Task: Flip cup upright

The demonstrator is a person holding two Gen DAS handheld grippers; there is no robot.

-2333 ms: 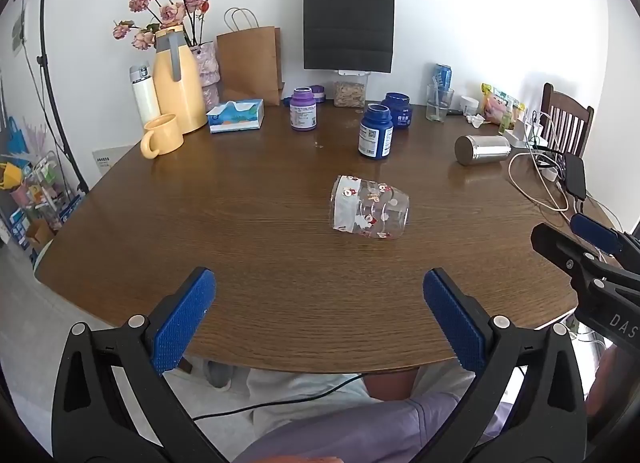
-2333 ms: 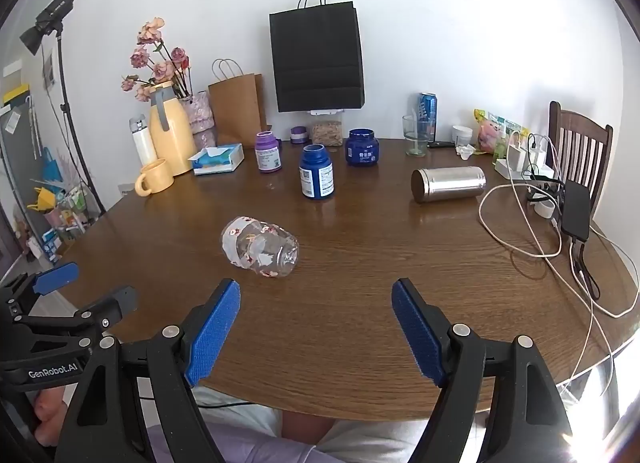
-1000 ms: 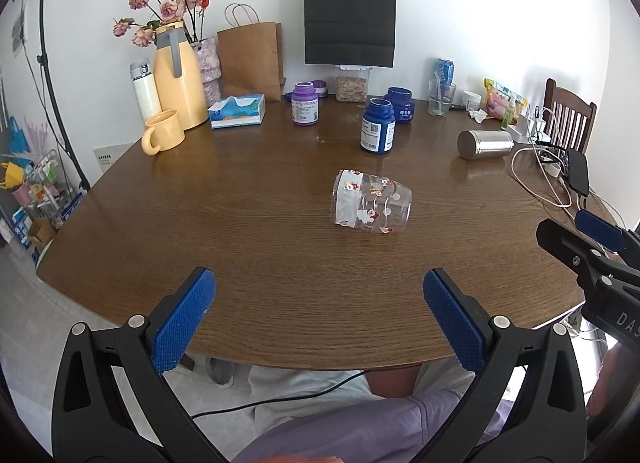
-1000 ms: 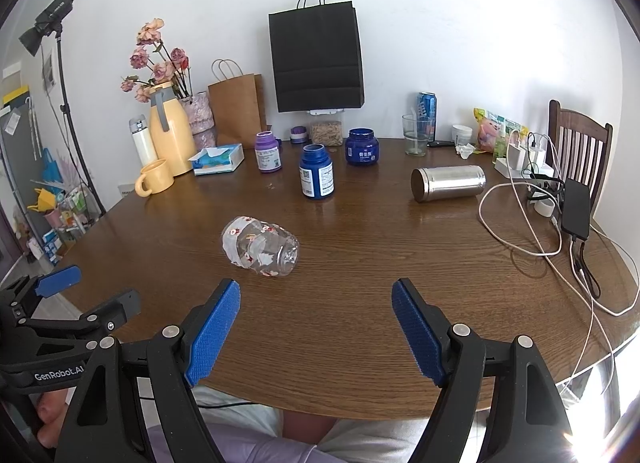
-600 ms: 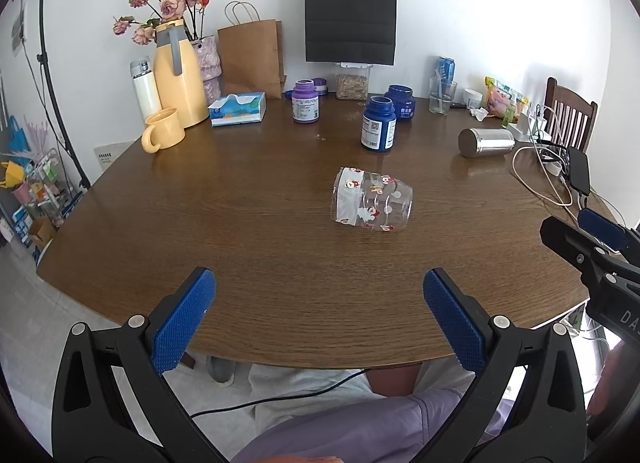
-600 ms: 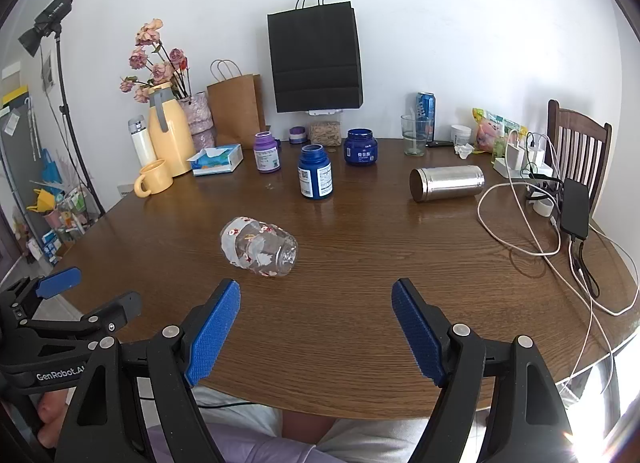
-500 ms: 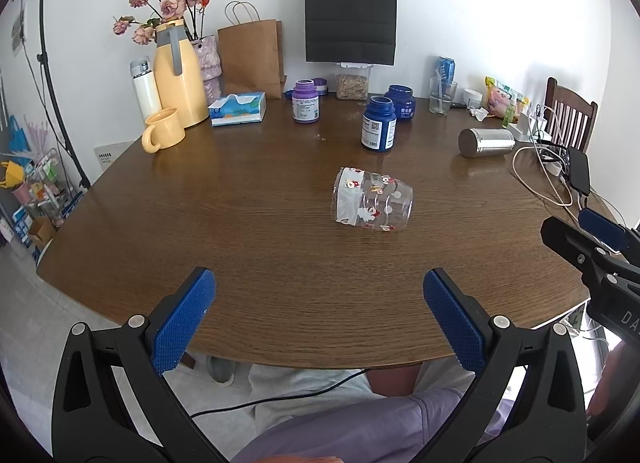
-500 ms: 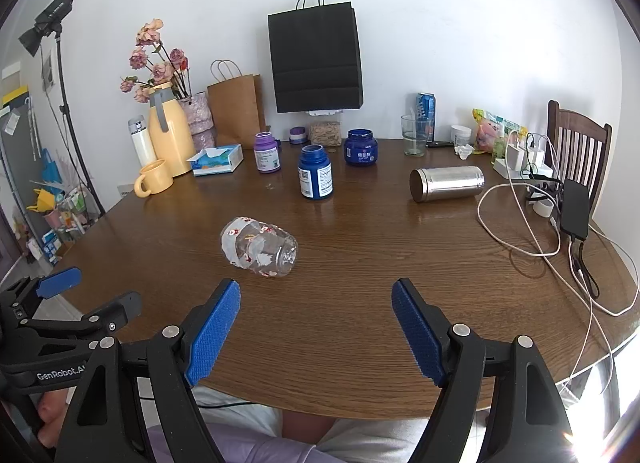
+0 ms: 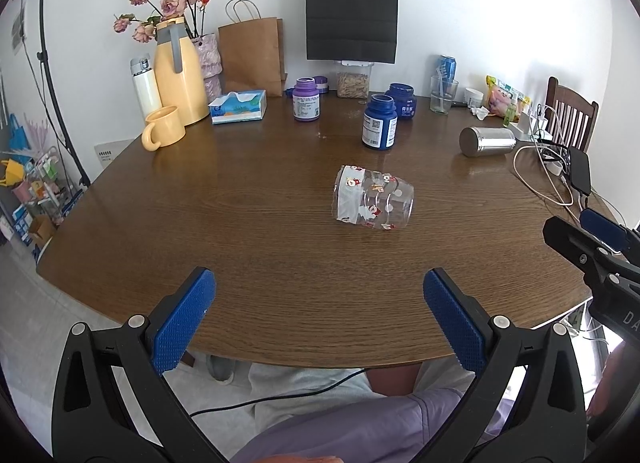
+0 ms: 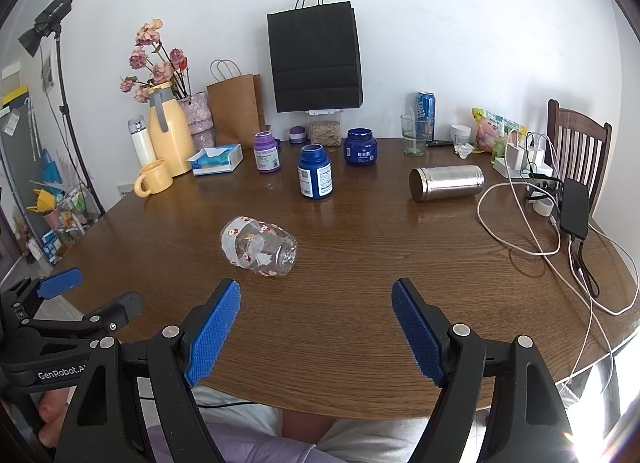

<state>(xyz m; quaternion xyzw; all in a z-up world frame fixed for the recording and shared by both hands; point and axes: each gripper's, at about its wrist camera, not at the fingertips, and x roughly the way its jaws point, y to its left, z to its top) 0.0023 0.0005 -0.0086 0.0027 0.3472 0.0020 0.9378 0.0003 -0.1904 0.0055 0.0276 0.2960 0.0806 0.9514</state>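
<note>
Brown wooden table point(image 9: 240, 223) carries the clear cup point(image 9: 373, 203), lying on its side; left gripper point(image 9: 318, 313) and right gripper point(image 10: 316, 325) both stand wide, holding nothing.

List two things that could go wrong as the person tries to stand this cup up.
1. The clear glass cup with red prints lies on its side on the smooth wooden table; a nudge from either open claw could roll it away.
2. Rolling toward the upright blue bottle could knock that over.

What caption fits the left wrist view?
Open left gripper faces a clear cup lying sideways on the table.
</note>
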